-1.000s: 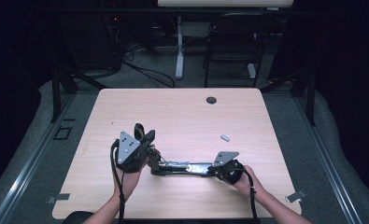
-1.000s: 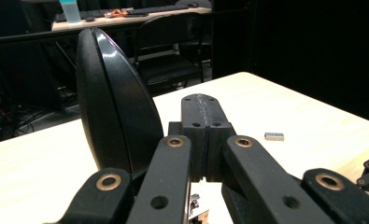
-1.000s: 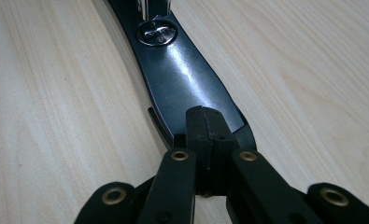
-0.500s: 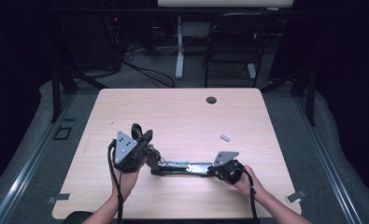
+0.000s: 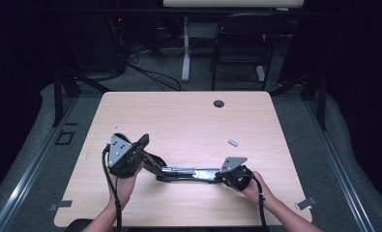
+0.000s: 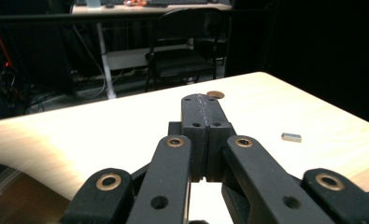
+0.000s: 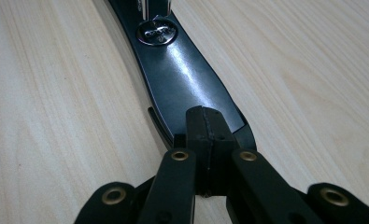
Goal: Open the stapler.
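A long black tool with chrome parts (image 5: pixel 183 172) lies flat near the table's front edge. My right gripper (image 5: pixel 219 175) lies at the tool's right end and points left along it. In the right gripper view its jaws (image 7: pixel 205 113) are shut with nothing between them, their tips just over the tool's glossy black handle (image 7: pixel 182 79). My left gripper (image 5: pixel 144 140) is held up above the tool's left end. It points toward the far side, jaws shut and empty (image 6: pixel 202 100).
A small metal block (image 5: pixel 233 142) (image 6: pixel 291 136) lies on the wooden table (image 5: pixel 179 121) right of centre. A round cable hole (image 5: pixel 219 103) sits near the far edge. A chair (image 5: pixel 237 48) and desk legs stand beyond the table.
My left gripper has shifted a little to the left above the tool's end. The right gripper and the tool have kept still.
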